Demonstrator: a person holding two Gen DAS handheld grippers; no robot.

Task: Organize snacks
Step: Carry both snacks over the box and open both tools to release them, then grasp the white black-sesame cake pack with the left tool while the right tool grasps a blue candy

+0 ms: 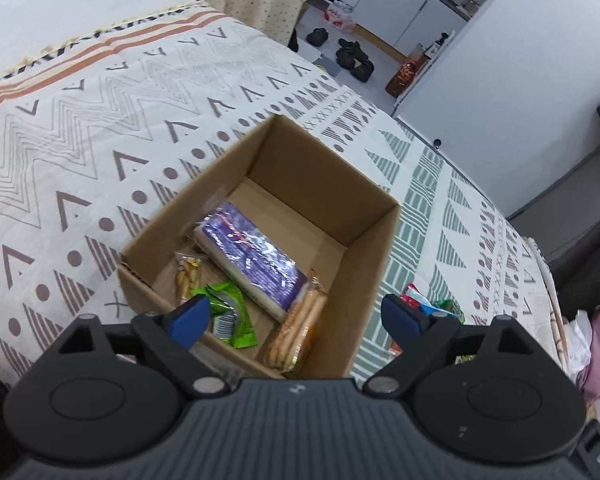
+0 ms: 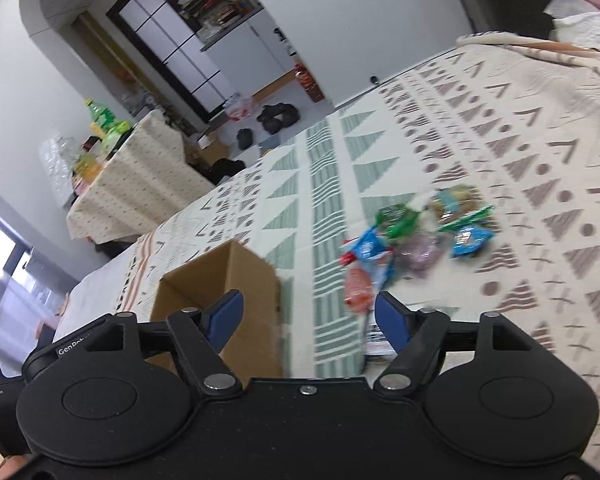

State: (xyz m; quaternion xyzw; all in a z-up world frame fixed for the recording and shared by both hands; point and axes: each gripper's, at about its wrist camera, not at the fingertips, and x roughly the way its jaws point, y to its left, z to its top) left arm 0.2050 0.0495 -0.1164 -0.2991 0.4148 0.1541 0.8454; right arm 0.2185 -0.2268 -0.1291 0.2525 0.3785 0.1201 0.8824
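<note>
Left wrist view: left gripper [image 1: 298, 318] hangs wide open and empty right over the box [image 1: 374, 256], snacks inside. Right gripper [image 2: 309, 316] is open too, loose snacks [image 2: 416, 236] ahead, to its right.

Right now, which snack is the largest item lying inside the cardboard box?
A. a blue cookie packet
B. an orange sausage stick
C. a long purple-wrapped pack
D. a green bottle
C: in the left wrist view the purple-wrapped pack lies diagonally on the floor of the cardboard box, far bigger than the green packet and the biscuit sticks beside it.
</note>
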